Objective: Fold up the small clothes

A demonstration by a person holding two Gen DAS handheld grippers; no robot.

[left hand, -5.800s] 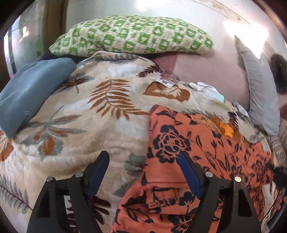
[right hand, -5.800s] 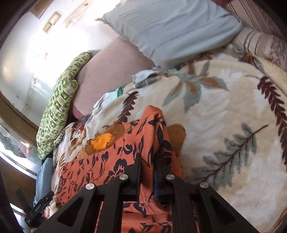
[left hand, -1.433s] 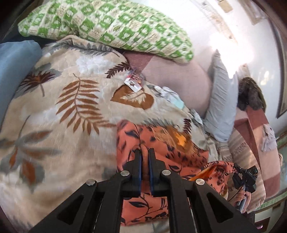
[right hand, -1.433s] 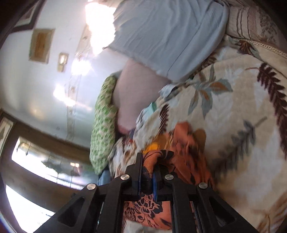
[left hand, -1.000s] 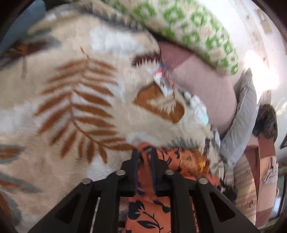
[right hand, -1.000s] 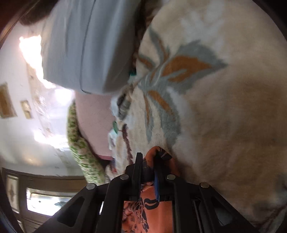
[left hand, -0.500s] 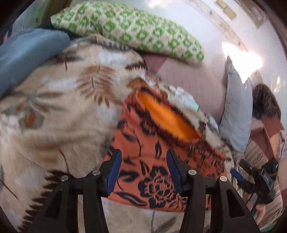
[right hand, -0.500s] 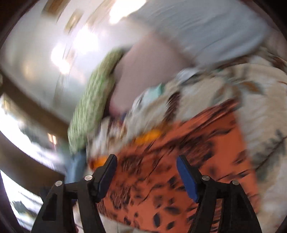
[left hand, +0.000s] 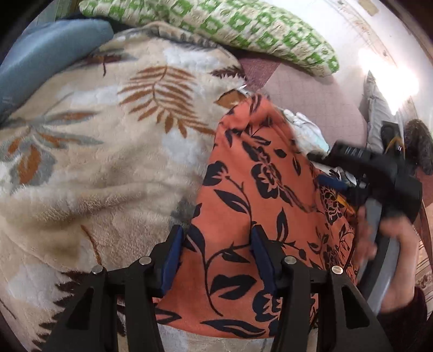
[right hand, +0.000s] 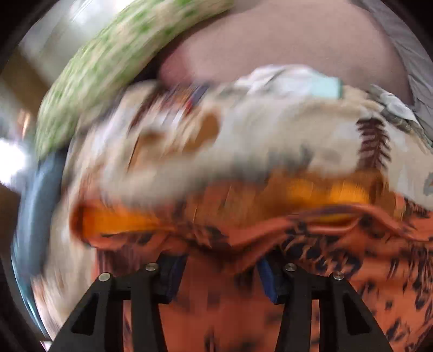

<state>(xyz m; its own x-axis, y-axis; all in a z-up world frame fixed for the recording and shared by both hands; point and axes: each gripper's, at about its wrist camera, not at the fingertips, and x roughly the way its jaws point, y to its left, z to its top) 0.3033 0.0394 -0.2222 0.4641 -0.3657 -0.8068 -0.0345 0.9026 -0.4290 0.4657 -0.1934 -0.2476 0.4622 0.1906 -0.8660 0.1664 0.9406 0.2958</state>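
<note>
An orange garment with black flowers (left hand: 257,189) lies folded over on the leaf-print blanket (left hand: 94,135). My left gripper (left hand: 216,257) is open and empty, just above the garment's near left edge. My right gripper shows in the left wrist view (left hand: 333,173) at the garment's right side, held by a hand. In the blurred right wrist view the right gripper (right hand: 220,273) is open, its fingers low over the garment (right hand: 243,311), whose yellow-orange lining (right hand: 324,192) shows at the far edge.
A green-and-white pillow (left hand: 216,24) and a blue pillow (left hand: 48,54) lie at the head of the bed. A grey pillow (left hand: 379,113) leans at the right. A small white and mint cloth (left hand: 308,130) lies beyond the garment on the mauve sheet (left hand: 311,89).
Both grippers were shut on the garment, carried its edge over in a fold, then opened and let go. Since half a second ago the right gripper has swung fast, blurring its view.
</note>
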